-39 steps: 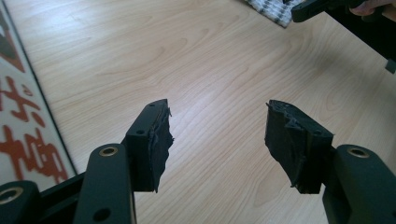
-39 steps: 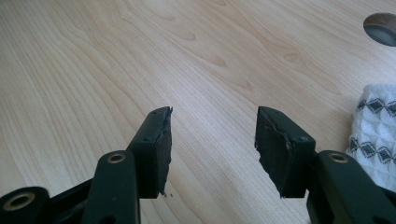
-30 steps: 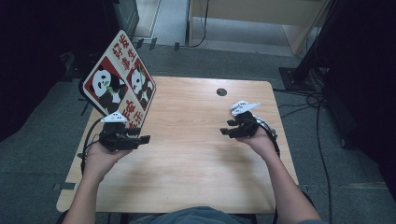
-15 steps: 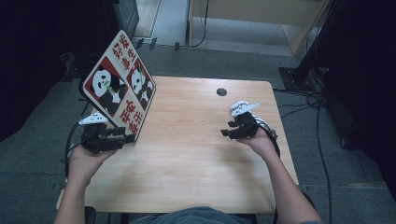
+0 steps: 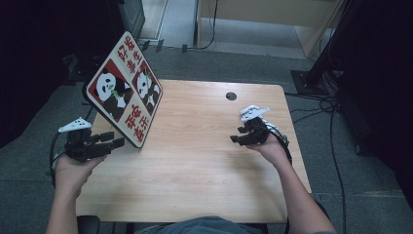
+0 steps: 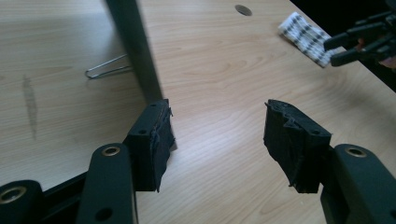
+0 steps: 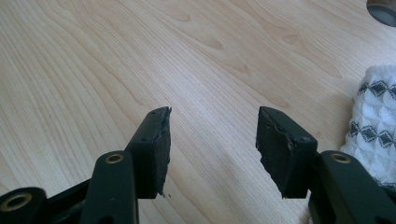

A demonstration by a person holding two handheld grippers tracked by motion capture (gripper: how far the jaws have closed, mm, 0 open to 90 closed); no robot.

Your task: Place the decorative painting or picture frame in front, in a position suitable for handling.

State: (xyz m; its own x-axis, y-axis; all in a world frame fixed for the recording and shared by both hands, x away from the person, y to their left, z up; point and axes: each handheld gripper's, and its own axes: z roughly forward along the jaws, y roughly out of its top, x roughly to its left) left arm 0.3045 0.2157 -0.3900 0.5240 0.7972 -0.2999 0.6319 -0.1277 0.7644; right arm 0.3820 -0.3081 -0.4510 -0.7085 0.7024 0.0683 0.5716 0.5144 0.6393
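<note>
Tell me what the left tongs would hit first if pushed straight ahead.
Likely the lower edge of the panda board: the open left tongs have one jaw right by it. Depth is unclear.

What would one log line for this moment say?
left gripper: open, beside panda board lower edge | right gripper: open, above table, by patterned cloth | nothing held

Panda sign (image 5: 125, 90) stands tilted on the counter (image 5: 195, 170) at its far left corner; left hand-held gripper (image 5: 109, 144) sits just beside its lower edge, right hand-held gripper (image 5: 237, 135) near the right edge.
</note>
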